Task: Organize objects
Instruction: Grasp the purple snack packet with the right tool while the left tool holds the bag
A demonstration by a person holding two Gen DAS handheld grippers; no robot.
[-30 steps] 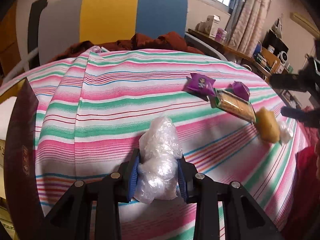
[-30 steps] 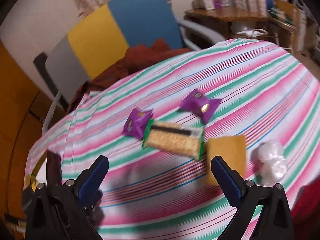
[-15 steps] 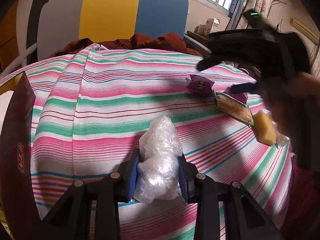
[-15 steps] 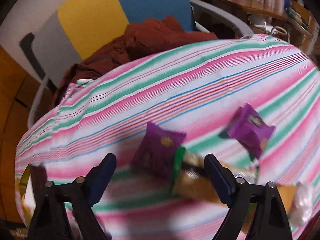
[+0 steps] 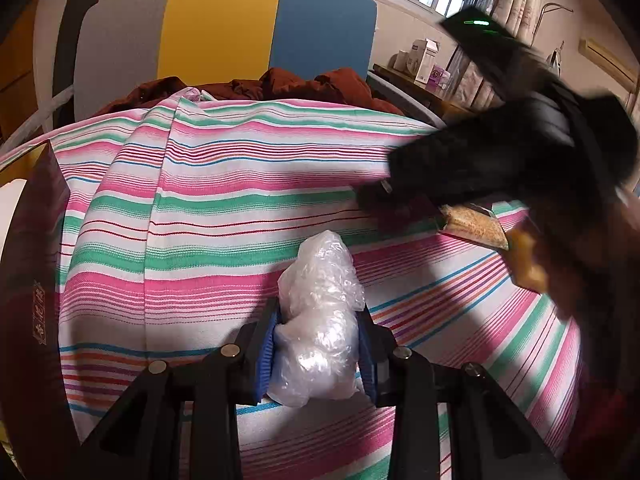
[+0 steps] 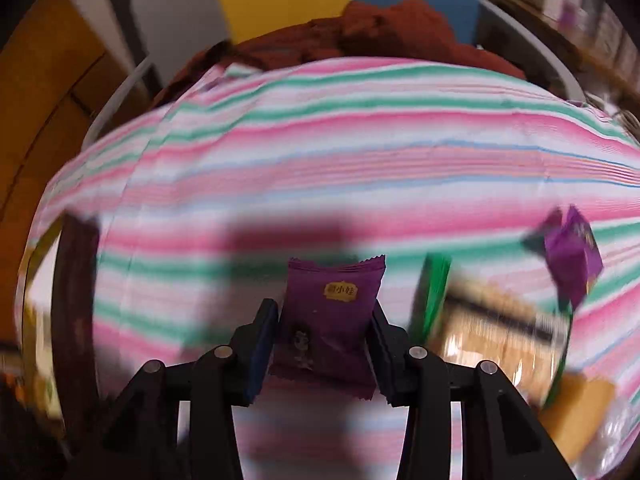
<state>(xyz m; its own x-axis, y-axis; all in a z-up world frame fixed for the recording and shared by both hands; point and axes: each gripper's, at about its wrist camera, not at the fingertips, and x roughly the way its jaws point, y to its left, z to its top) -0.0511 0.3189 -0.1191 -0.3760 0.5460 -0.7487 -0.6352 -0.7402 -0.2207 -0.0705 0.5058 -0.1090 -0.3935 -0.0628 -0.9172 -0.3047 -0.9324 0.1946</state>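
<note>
Striped cloth (image 5: 224, 216) covers counter; left gripper (image 5: 318, 344) clamped on crumpled clear plastic bag (image 5: 320, 320) near front edge; right gripper (image 6: 324, 340) closed around purple snack packet (image 6: 330, 316), beside cracker pack (image 6: 492, 320), second purple packet (image 6: 572, 256)

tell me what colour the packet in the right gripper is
Purple packet, with a small yellow label; clearest in the right wrist view.
</note>
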